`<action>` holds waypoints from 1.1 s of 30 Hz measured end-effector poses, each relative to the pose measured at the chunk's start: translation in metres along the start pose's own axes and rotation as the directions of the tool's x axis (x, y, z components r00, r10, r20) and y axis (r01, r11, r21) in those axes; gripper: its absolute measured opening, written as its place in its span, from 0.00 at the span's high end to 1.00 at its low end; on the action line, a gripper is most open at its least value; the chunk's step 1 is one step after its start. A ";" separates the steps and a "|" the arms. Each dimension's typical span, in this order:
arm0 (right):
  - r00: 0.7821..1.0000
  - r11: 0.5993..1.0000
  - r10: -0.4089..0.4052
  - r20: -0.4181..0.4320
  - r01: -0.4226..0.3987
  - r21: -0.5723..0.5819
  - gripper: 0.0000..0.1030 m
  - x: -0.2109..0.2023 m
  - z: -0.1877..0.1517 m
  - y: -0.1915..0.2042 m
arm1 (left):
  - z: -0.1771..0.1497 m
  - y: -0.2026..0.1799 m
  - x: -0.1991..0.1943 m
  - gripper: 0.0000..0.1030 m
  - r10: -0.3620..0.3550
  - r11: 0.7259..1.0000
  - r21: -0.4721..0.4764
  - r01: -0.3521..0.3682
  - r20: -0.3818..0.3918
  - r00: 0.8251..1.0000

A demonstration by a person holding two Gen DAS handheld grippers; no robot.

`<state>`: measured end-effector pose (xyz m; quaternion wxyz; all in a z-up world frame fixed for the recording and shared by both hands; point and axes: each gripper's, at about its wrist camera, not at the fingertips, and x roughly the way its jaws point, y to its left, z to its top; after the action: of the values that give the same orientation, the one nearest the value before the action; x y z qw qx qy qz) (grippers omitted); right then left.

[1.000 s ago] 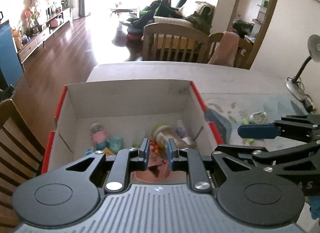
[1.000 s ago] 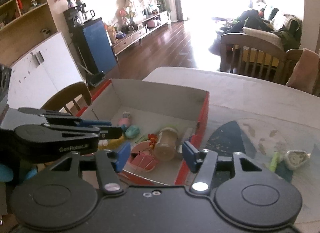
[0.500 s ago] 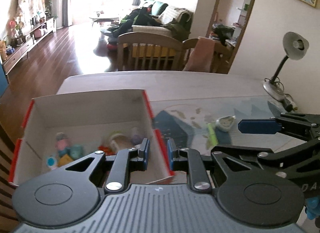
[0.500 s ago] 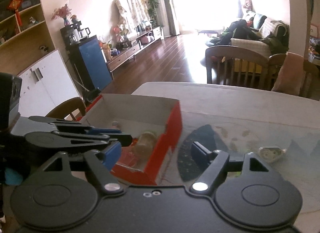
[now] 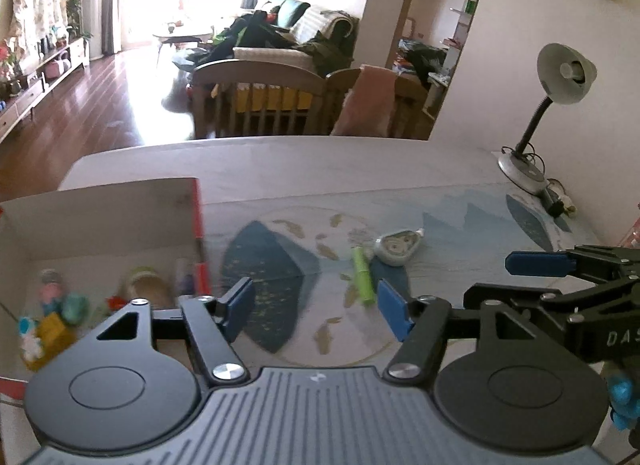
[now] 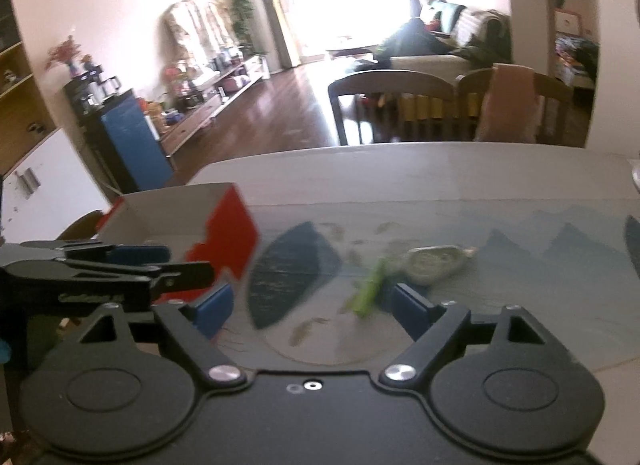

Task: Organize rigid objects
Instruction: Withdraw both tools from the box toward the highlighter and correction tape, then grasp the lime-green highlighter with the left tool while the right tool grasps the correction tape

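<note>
Blue-padded fingers of the left gripper (image 5: pixel 316 311) and right gripper (image 6: pixel 310 311) stand spread and empty. The slim green plastic tube (image 5: pixel 362 279) lies mid-surface on the printed table mat (image 5: pixel 460 233), touching the pale teardrop-shaped case (image 5: pixel 397 243), right of the red-edged cardboard box (image 5: pixel 198 225). Best to straddle the tube crosswise, clear of the case.

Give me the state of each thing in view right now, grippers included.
Left gripper: open, empty.
Right gripper: open, empty.
Box: open-topped, toys inside.
Green tube: lying flat on the mat, outside the box.
White shell-shaped thing: resting on the mat beside the tube.
Desk lamp: upright; on or off, cannot tell.
</note>
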<state>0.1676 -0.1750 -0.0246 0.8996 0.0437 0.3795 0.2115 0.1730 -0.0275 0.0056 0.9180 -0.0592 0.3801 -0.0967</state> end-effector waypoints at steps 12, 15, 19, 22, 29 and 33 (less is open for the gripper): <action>0.991 0.987 -0.131 -0.040 0.134 0.085 0.15 0.044 0.018 -0.077 | 0.002 -0.042 0.066 0.19 -0.005 0.999 0.039 0.007 -0.032 0.999; 0.985 0.982 -0.160 -0.060 0.165 0.096 0.14 0.064 0.023 -0.089 | 0.001 -0.045 0.084 0.17 0.003 0.999 0.039 -0.002 -0.041 0.999; 0.975 0.973 -0.198 -0.098 0.208 0.102 0.14 0.094 0.030 -0.098 | 0.000 -0.044 0.112 0.15 -0.035 0.999 0.013 0.036 -0.083 0.996; 0.966 0.966 -0.222 -0.130 0.236 0.106 0.14 0.118 0.033 -0.103 | -0.002 -0.043 0.129 0.12 -0.042 0.999 0.001 0.042 -0.089 0.995; 0.937 0.944 -0.283 -0.204 0.310 0.116 0.14 0.170 0.036 -0.109 | -0.006 -0.033 0.166 0.00 -0.024 0.999 -0.044 0.018 -0.137 0.990; 0.918 0.925 -0.319 -0.237 0.356 0.133 0.14 0.191 0.036 -0.115 | -0.008 -0.033 0.181 0.00 0.023 1.000 -0.012 -0.025 -0.147 0.989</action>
<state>0.3515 -0.1975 -0.1535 0.8700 0.0329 0.4914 0.0221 0.2881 -0.1001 -0.1187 0.8881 -0.0537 0.4481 -0.0871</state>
